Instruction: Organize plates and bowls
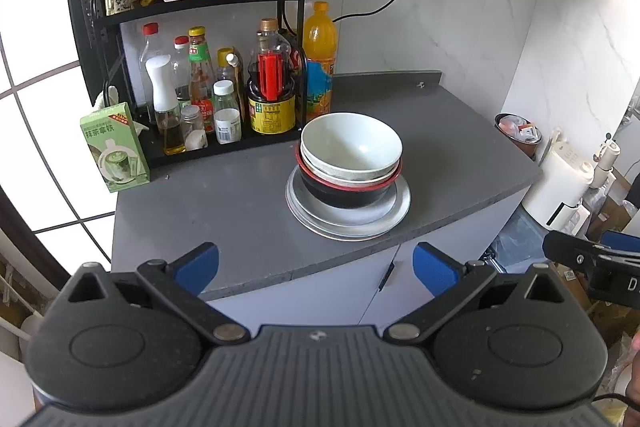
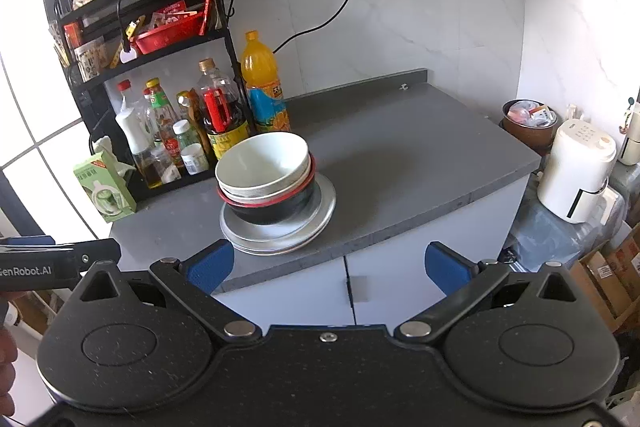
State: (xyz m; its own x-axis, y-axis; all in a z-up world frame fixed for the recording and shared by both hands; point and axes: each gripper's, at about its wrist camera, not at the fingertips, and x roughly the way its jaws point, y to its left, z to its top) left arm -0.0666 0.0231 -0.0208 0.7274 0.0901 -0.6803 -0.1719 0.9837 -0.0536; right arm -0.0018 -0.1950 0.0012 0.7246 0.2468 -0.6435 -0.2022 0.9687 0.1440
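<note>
Plates and bowls already sit in one stack near the middle of the grey tabletop. We begin at our fingers: the left gripper has its blue pads spread wide apart and holds nothing, hanging off the front edge of the tabletop, well short of the stack. The right gripper is the same, fingers apart and empty, just beside the left one and also clear of the edge.

Moving outward, the stack reads as a white bowl nested in a second pale bowl, those inside a black bowl with a red rim, all resting on two or so metal plates. The top bowls lean a little.

We judge the sorting essentially done; what may remain is only squaring the tilted bowls, or backing away.

Further out, a black rack of condiment bottles and an orange drink bottle stand close behind the stack, and a green carton sits to its left. The right half of the tabletop is bare, so nothing blocks a reach from the front.
</note>
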